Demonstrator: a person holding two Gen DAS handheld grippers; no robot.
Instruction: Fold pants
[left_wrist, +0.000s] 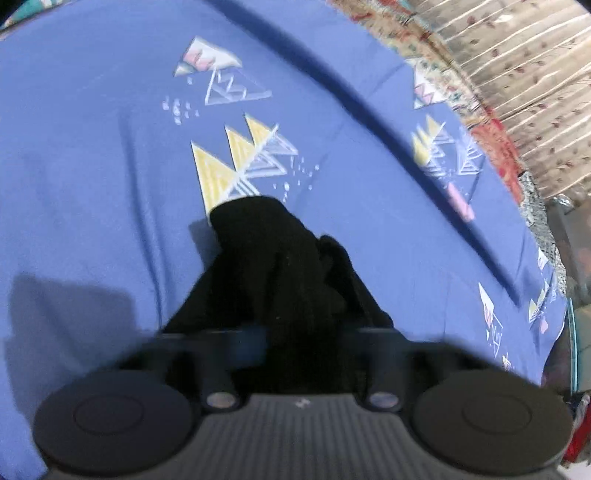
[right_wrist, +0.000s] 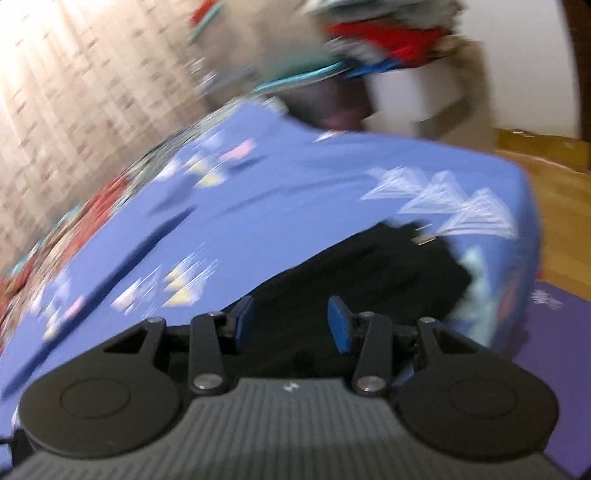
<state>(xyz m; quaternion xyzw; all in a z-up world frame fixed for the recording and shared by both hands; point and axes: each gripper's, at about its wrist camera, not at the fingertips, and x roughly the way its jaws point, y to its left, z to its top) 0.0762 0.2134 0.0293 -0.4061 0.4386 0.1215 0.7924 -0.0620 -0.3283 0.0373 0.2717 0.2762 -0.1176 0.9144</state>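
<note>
The black pants (left_wrist: 280, 269) hang bunched from my left gripper (left_wrist: 303, 332), which is shut on the cloth and holds it above the blue patterned bedsheet (left_wrist: 92, 166). The fabric hides the left fingertips. In the right wrist view the pants (right_wrist: 369, 273) lie flat on the sheet (right_wrist: 277, 192) near the bed's right edge. My right gripper (right_wrist: 291, 321) is open, its blue pads (right_wrist: 340, 325) spread just above the black cloth, nothing between them. This view is motion-blurred.
A floral curtain (left_wrist: 524, 74) hangs behind the bed. A pile of coloured clothes (right_wrist: 380, 33) and a white box (right_wrist: 417, 92) sit beyond the bed's far corner. Wooden floor (right_wrist: 554, 206) and a purple mat (right_wrist: 546, 354) lie to the right of the bed.
</note>
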